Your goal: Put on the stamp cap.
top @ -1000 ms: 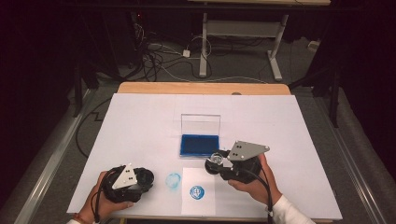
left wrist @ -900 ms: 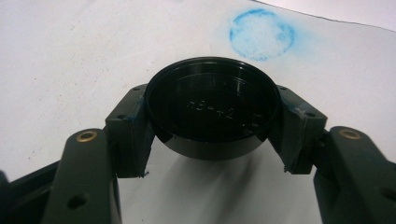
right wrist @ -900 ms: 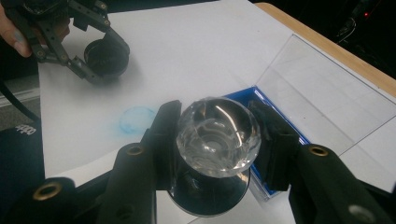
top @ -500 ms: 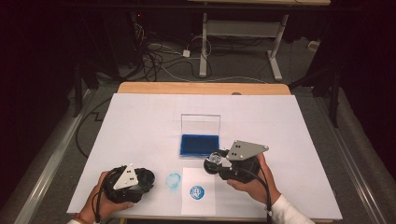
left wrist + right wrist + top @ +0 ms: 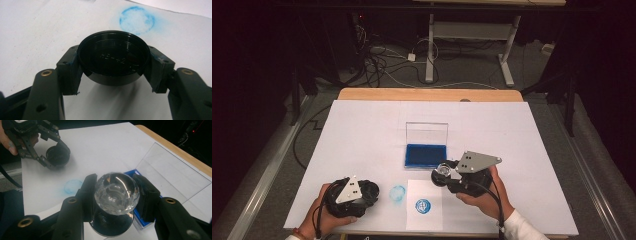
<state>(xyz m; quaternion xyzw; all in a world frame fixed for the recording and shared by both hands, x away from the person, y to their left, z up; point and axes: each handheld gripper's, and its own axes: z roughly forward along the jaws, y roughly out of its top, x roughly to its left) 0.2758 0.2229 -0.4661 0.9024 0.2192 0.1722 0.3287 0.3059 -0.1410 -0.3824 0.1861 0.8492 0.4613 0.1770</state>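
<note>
My left gripper point(image 5: 371, 192) is clamped on a round black cap point(image 5: 113, 57), one pad on each side of its rim; the cap sits low over the white sheet point(image 5: 362, 135) covering the table, near its front left, and I cannot tell whether it touches the paper. Just beyond it lies a faint blue ring smudge point(image 5: 136, 20) on the sheet. My right gripper point(image 5: 116, 195) is closed on the clear faceted knob point(image 5: 116, 193) of a stamp, whose dark round base point(image 5: 111, 226) hangs below the jaws. That stamp is held between the open blue ink pad point(image 5: 425, 155), with its clear lid point(image 5: 427, 134) standing upright, and a small white paper point(image 5: 424, 212) bearing a round blue print point(image 5: 423, 205)
</note>
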